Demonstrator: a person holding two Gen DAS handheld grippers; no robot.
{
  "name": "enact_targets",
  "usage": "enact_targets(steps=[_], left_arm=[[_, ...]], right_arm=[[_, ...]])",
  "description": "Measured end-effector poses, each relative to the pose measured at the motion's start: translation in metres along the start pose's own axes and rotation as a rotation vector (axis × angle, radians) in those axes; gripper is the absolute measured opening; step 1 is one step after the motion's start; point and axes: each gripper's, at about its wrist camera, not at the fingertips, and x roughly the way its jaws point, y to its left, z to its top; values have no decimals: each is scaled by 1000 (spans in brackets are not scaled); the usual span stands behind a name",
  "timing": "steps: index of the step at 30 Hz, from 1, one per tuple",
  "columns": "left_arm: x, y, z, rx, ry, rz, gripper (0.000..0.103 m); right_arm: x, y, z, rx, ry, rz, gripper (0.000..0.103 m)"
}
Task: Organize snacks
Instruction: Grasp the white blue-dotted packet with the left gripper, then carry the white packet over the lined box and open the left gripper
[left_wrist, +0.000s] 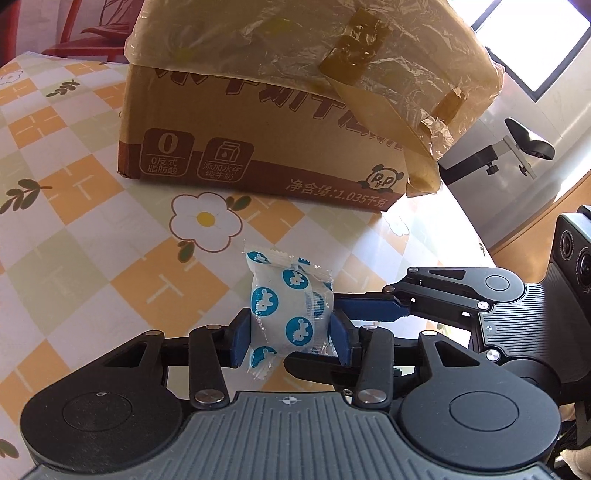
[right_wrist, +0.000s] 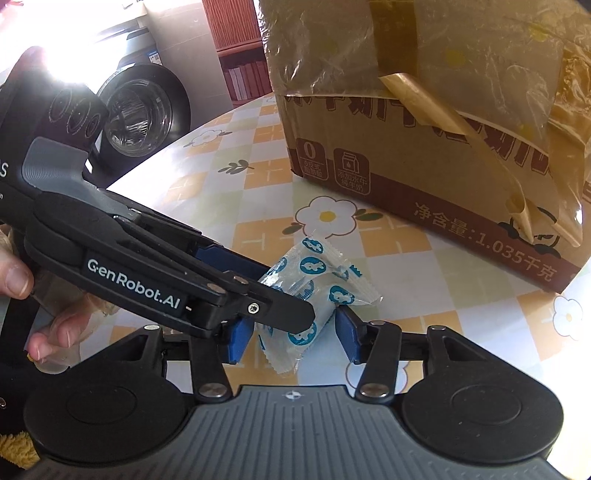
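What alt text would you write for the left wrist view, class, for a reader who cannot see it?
The left tongs close on a small white snack packet with blue round prints, above a floral checked tablecloth. The right tongs reach in from the right to the same packet. Behind stands a taped cardboard box.

The snack packet (left_wrist: 288, 314) is thin see-through plastic, shiny and crinkly, with zigzag ends. The box (left_wrist: 258, 122) is brown cardboard, dull and a bit rough, with printed words. Shiny wrinkled plastic film (left_wrist: 369, 55) covers its top, held by glossy brown tape (left_wrist: 354, 48). The tablecloth (left_wrist: 92, 221) looks smooth and shiny, like plastic. The left gripper (left_wrist: 290, 332) has matt black plastic arms, silver metal pins and blue rubbery pads (left_wrist: 240, 338). The right gripper (right_wrist: 291, 336) is made the same, with a ribbed grey base.
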Motion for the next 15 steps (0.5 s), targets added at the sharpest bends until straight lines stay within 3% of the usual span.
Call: enact_targets(steps=[7, 15], left_arm=[[-30, -18, 12, 98, -91, 28, 43], [-86, -53, 51, 224, -292, 42, 42]], right_arm=[[-16, 15, 6, -81, -85, -36, 46], [-61, 31, 40, -198, -265, -116, 45]])
